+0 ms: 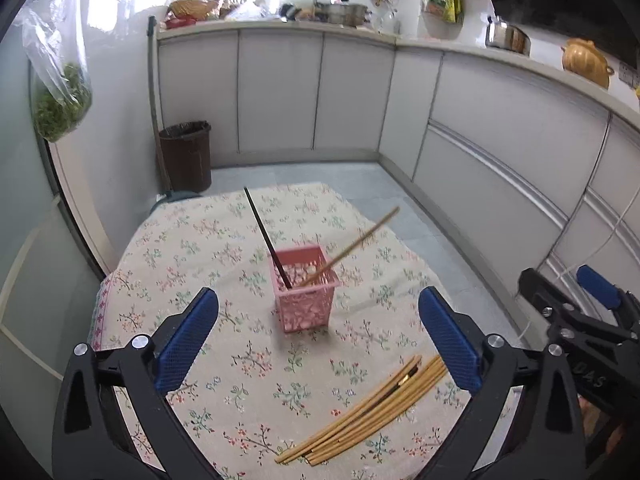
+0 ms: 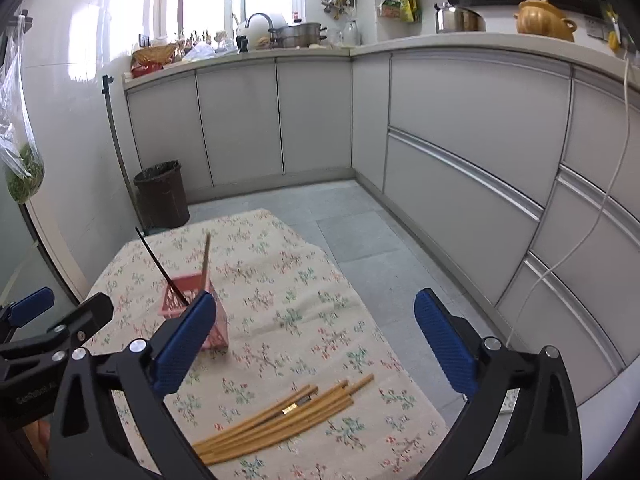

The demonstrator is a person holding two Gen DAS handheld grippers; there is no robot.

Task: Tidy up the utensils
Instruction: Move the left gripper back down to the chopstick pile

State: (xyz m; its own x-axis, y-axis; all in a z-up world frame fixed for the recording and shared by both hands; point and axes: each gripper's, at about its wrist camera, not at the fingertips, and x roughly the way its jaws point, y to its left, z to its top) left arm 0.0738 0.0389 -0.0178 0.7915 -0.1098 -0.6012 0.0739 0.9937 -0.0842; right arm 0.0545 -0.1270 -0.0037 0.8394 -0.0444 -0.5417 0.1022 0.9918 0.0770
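A pink slotted basket (image 1: pixel 305 288) stands on the flowered tablecloth (image 1: pixel 224 248). A black chopstick (image 1: pixel 266 238) and a wooden chopstick (image 1: pixel 354 246) lean inside it. Several wooden chopsticks (image 1: pixel 360 414) lie bundled on the cloth near the front right. My left gripper (image 1: pixel 318 336) is open above the cloth, short of the basket, nothing between its blue pads. In the right wrist view the basket (image 2: pixel 218 336) is partly hidden by a blue finger (image 2: pixel 182 344). My right gripper (image 2: pixel 316 340) is open and empty above the bundle (image 2: pixel 280 418). The black chopstick (image 2: pixel 160 266) shows there too.
A dark waste bin (image 1: pixel 187 156) stands on the tiled floor beyond the table's far left corner. Grey cabinets (image 2: pixel 460 140) run along the back and right. A bag of greens (image 1: pixel 60 100) hangs at the left wall. A white cable (image 2: pixel 580 232) hangs down the right cabinets.
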